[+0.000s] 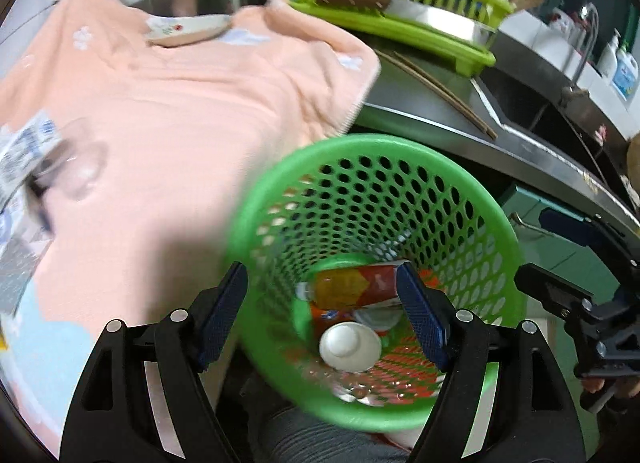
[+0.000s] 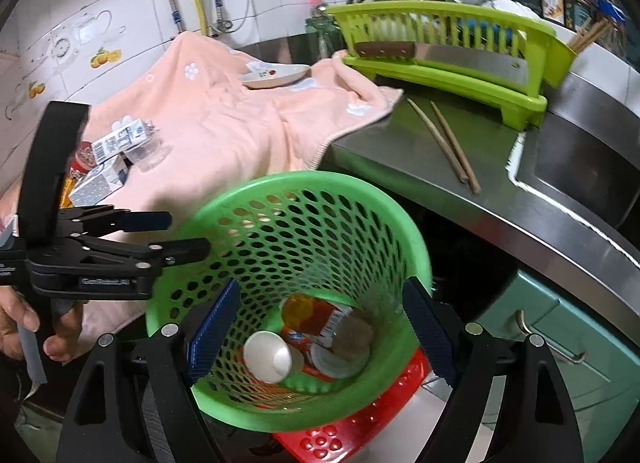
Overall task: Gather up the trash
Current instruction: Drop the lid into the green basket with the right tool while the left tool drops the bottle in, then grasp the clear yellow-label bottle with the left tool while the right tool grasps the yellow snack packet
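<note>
A green perforated basket (image 1: 360, 141) (image 2: 320, 179) stands in front of the steel counter. It holds a white paper cup (image 1: 350, 347) (image 2: 266, 357), an orange-labelled bottle (image 1: 352, 287) (image 2: 312, 315) and other bits. My left gripper (image 1: 322, 275) (image 2: 188, 233) hovers open at the basket's left rim, with nothing between its pads. My right gripper (image 2: 323, 283) (image 1: 534, 247) is open above the basket's mouth, also with nothing in it. Milk cartons (image 2: 120, 139) (image 1: 24, 151) and a clear plastic cup (image 2: 150, 153) (image 1: 76, 167) lie on a peach towel (image 2: 224, 123) to the left.
A plate (image 2: 276, 75) sits at the towel's far end. A green dish rack (image 2: 440, 59) holding a cleaver stands behind two chopsticks (image 2: 444, 143). The sink (image 2: 580, 167) is to the right, above teal cabinet drawers (image 2: 560, 343). A red plastic stool (image 2: 360, 419) shows under the basket.
</note>
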Demonstrator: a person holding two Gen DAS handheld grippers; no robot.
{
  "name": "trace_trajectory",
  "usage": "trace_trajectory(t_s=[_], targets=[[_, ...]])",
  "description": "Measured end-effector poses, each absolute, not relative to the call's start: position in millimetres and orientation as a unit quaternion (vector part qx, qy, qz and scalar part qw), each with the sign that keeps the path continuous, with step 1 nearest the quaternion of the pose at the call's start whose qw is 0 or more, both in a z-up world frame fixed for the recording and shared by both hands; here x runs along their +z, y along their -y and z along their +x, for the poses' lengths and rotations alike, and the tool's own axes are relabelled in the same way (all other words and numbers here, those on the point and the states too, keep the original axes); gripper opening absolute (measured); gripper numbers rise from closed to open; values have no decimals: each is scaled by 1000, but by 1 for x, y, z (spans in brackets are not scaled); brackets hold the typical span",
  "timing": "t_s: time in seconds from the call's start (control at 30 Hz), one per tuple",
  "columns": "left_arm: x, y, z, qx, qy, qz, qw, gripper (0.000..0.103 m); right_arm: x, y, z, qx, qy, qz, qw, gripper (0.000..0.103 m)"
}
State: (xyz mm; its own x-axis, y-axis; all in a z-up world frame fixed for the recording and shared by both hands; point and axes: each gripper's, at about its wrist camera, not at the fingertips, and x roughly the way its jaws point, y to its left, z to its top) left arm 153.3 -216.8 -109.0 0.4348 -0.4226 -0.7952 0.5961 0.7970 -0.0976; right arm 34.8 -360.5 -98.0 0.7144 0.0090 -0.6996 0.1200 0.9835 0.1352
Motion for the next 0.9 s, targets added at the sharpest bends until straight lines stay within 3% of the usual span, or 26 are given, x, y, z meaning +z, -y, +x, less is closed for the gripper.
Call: trace_trajectory(t_s=[0.9], targets=[[-40, -47, 154, -40, -348, -8, 937, 76, -58, 197, 134, 164, -369, 55, 913, 80]])
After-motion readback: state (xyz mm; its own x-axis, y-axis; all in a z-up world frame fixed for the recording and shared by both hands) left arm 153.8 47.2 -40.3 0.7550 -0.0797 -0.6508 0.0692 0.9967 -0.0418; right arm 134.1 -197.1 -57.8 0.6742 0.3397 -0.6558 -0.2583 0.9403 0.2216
